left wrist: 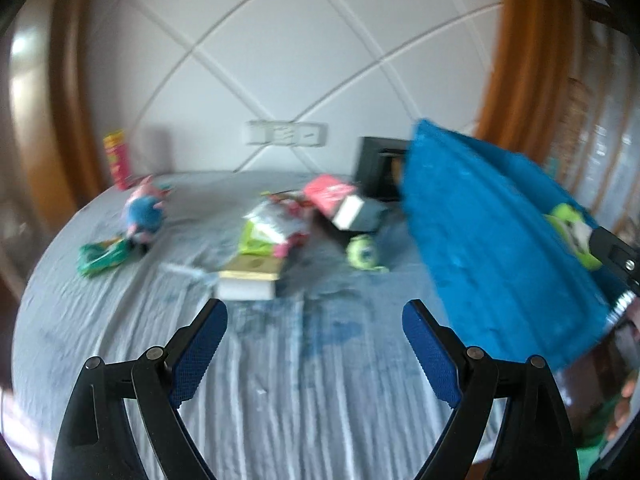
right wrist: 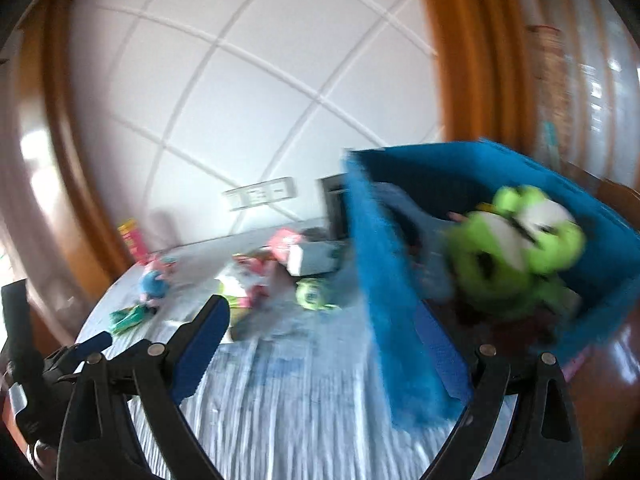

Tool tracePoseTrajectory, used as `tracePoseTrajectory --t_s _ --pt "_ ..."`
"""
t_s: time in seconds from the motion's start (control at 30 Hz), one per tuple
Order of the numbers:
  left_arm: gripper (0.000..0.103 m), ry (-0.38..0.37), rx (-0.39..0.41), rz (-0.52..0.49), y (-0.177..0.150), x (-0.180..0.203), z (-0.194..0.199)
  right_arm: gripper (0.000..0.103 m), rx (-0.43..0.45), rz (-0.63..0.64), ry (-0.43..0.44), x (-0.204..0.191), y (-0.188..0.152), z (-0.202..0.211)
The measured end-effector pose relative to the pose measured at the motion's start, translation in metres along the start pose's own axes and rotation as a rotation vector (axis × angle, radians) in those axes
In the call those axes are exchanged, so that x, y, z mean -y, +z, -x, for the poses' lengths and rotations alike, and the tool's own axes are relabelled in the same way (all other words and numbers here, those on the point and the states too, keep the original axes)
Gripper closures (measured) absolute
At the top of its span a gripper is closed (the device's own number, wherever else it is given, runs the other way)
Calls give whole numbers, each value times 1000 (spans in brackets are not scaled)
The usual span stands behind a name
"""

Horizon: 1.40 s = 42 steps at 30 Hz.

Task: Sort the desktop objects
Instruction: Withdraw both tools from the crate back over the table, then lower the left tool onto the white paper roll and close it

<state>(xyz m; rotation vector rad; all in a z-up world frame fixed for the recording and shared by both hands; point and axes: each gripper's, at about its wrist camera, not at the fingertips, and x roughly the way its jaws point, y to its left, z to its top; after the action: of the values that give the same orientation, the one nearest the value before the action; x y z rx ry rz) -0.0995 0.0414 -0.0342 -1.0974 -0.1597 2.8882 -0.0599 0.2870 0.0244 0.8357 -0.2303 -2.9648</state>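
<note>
left wrist view: the left tool (left wrist: 314, 326) hangs wide open and empty over the wrinkled pale blue bed sheet (left wrist: 280, 380). a fuzzy blue fabric bin (left wrist: 480, 240) tilts at right.

right wrist view: the right tool (right wrist: 326, 340) is spread open, its right finger hidden behind the bin wall; a plush green frog toy (right wrist: 516, 248) sits blurred inside the bin, orientation unclear.

A bin (left wrist: 492, 240) stands at the right edge of the cloth-covered table (left wrist: 280, 360), with a frog toy (right wrist: 516, 248) inside it. Left of the bin lie a one-eyed ball toy (left wrist: 363, 254) and a box (left wrist: 348, 208); further left sit a book (left wrist: 250, 280), a pig toy (left wrist: 144, 208) and, by the wall, a carton (left wrist: 117, 158).
</note>
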Motion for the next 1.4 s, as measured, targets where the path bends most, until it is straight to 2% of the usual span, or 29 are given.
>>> tracePoseTrajectory --t_s 0.1,0.3,0.33,0.4,0.5,0.63,0.7,0.87,0.97,1.13,1.23,1.27,1.3,1.37,1.4 --pt "13 85 -2 13 7 -13 -10 8 -26 31 85 -16 6 -28" --pt "13 202 -62 51 5 -38 -36 8 -98 91 240 -35 5 -87" --pt "13 215 -69 59 4 -45 -39 8 -102 99 256 -37 4 -94" --pt "13 242 -82 74 1 -56 -46 0 -124 104 281 -40 -2 -113" --pt "13 287 -97 110 -4 -74 -57 0 -164 108 312 -44 -12 -137" --pt "13 298 -150 128 -9 -93 -80 0 -229 126 303 -49 -25 -161" --pt "13 289 -170 127 -10 -103 -93 0 -267 117 318 -51 -30 -174" --pt "13 246 -202 83 -9 -124 -124 0 -367 34 292 -56 -47 -221" --pt "13 205 -229 58 -7 -138 -147 0 -409 13 249 -67 -54 -241" --pt "13 157 -277 37 -4 -165 -183 0 -509 -108 243 -89 -58 -291" --pt "13 133 -302 45 -7 -162 -204 1 -550 -152 234 -103 -58 -325" --pt "14 126 -310 48 -8 -161 -211 7 -556 -155 228 -106 -58 -331" --pt "14 118 -318 51 -8 -160 -218 18 -571 -157 218 -109 -59 -341" --pt "14 102 -335 56 -10 -158 -232 26 -594 -154 200 -111 -61 -355" --pt "14 94 -343 59 -11 -157 -239 26 -602 -148 192 -111 -62 -360"
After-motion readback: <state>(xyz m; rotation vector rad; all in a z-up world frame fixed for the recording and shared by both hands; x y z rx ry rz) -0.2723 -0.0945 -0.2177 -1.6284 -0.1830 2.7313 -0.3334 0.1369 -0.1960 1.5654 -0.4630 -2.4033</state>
